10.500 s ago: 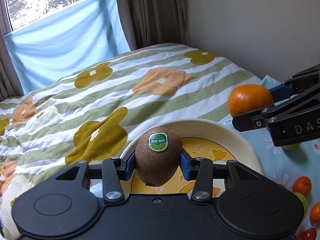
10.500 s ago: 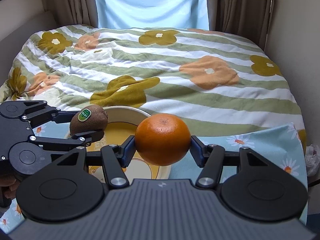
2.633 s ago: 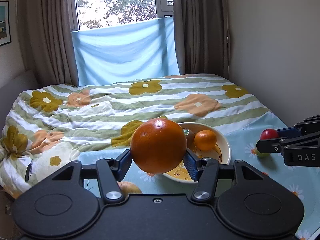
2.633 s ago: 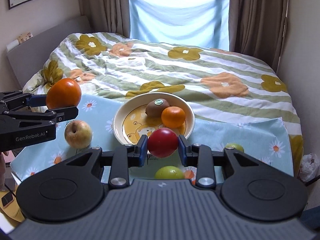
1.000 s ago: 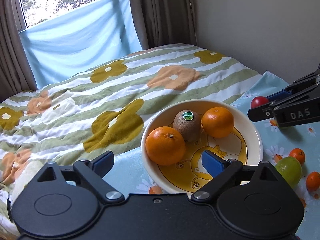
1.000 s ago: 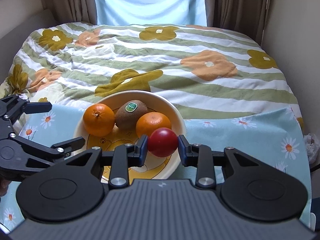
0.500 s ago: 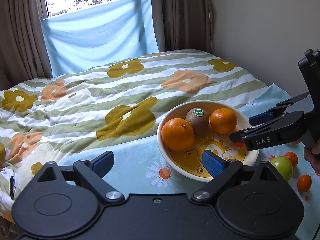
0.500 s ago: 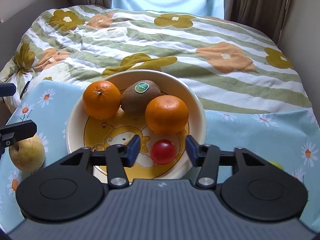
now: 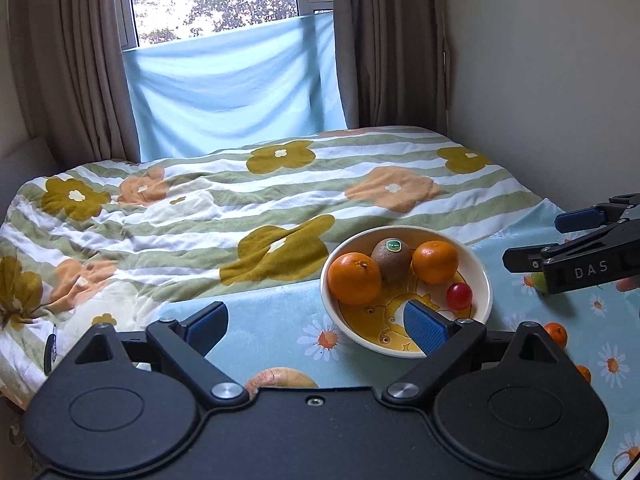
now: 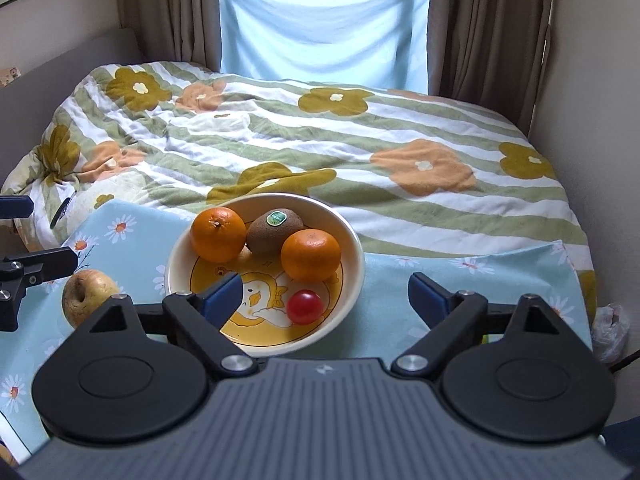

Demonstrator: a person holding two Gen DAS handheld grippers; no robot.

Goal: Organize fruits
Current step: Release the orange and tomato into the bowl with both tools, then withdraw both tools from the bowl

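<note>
A cream bowl (image 10: 352, 280) (image 9: 482, 280) on the blue daisy cloth holds two oranges (image 10: 218, 234) (image 10: 311, 255), a kiwi (image 10: 274, 226) and a small red fruit (image 10: 305, 306). My right gripper (image 10: 325, 298) is open and empty, pulled back above the bowl's near side. My left gripper (image 9: 316, 324) is open and empty, left of the bowl. A yellowish apple (image 10: 88, 298) (image 9: 280, 378) lies on the cloth by the left gripper. The right gripper also shows in the left wrist view (image 9: 536, 236).
Small oranges (image 9: 556, 334) and a green fruit (image 9: 538, 282) lie on the cloth right of the bowl. A flowered striped quilt (image 10: 360, 140) covers the bed behind. A wall stands on the right, curtains and a window at the back.
My right gripper has opened wide and drawn back from the red fruit it left in the bowl. My left gripper has pulled further back, still open.
</note>
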